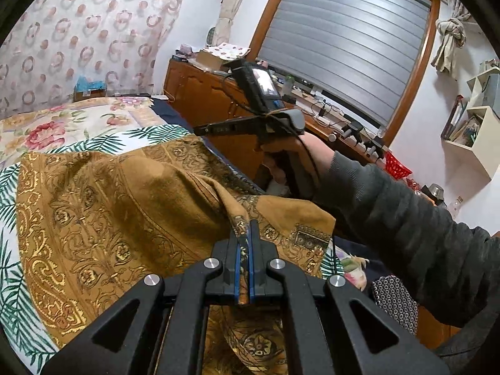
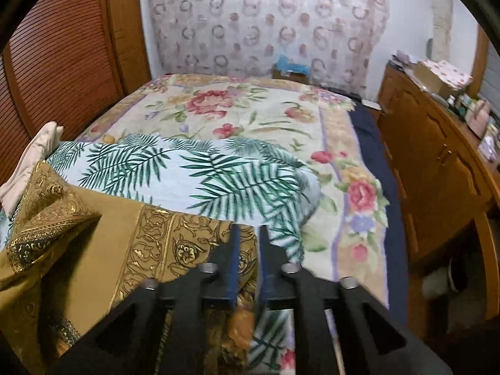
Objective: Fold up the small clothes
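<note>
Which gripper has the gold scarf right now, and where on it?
The left gripper is shut on a bunched fold of the gold scarf. The right gripper stands open over its edge, holding nothing.

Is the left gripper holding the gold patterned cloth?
Yes, the left gripper is shut on a bunched fold of the gold patterned cloth.

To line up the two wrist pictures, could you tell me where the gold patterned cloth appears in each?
Left wrist: gold patterned cloth fills the lower left and centre, pinched in the left gripper.
Right wrist: lower left, reaching the right gripper.
Shared landmark: palm-leaf sheet.
</note>
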Motion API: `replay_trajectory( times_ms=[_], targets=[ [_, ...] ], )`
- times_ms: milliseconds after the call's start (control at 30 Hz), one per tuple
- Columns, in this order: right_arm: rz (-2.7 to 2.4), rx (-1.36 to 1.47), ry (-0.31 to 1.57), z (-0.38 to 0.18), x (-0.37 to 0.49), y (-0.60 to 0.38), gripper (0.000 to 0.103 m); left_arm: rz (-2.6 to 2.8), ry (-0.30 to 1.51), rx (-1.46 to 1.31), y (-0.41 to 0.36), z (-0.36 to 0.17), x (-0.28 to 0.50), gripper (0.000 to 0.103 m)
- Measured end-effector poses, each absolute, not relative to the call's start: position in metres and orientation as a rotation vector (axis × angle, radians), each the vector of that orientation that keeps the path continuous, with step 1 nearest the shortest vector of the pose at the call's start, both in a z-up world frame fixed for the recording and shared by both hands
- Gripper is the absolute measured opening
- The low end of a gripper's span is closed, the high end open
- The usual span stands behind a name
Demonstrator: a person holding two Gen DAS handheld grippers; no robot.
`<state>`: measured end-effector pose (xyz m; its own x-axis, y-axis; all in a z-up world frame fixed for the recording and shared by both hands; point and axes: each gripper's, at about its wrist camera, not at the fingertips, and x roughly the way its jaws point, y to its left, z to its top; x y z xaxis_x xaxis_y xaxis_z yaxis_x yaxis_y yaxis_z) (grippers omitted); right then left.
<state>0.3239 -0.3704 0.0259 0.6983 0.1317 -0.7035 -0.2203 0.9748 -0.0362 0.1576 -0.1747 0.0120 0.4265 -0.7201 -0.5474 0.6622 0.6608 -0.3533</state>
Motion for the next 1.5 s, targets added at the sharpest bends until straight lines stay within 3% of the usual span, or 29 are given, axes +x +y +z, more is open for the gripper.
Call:
replay_trajectory(
  times_ms=[167, 567, 600, 700, 767, 833, 900, 1333, 1500],
  targets=[
    [0.202, -0.102, 0.730, 0.043, 0.274, -0.384, 0.032, -0.927, 0.730, -0.076, -0.198, 0.022, 0.164, 0.004],
    [0.126, -0.057, 0.664, 0.056, 0.147, -0.417, 0.032, -0.984, 0.730, 0.081, -0.284, 0.033, 0.161, 0.004],
    [0.121, -0.055, 0.665, 0.055, 0.141, -0.417, 0.032, -0.986, 0.740, 0.079, -0.283, 0.030, 0.161, 0.008],
    [0.125, -0.055, 0.669, 0.054, 0.132, -0.411, 0.032, -0.951, 0.743, 0.086, -0.272, 0.026, 0.160, 0.044],
    [0.131, -0.059, 0.672, 0.056, 0.130, -0.410, 0.032, -0.926, 0.723, 0.084, -0.258, 0.027, 0.161, 0.051],
    [0.136, -0.067, 0.672, 0.058, 0.129, -0.408, 0.032, -0.882, 0.716, 0.078, -0.237, 0.028, 0.164, 0.071],
    [0.146, -0.070, 0.671, 0.060, 0.135, -0.402, 0.032, -0.845, 0.710, 0.072, -0.218, 0.026, 0.168, 0.080],
    [0.235, -0.091, 0.711, 0.052, 0.229, -0.374, 0.032, -0.577, 0.826, 0.100, -0.129, -0.037, 0.238, 0.080],
    [0.262, -0.113, 0.817, 0.030, 0.282, -0.366, 0.032, -0.546, 0.861, 0.120, -0.120, -0.058, 0.257, 0.080]
  ],
)
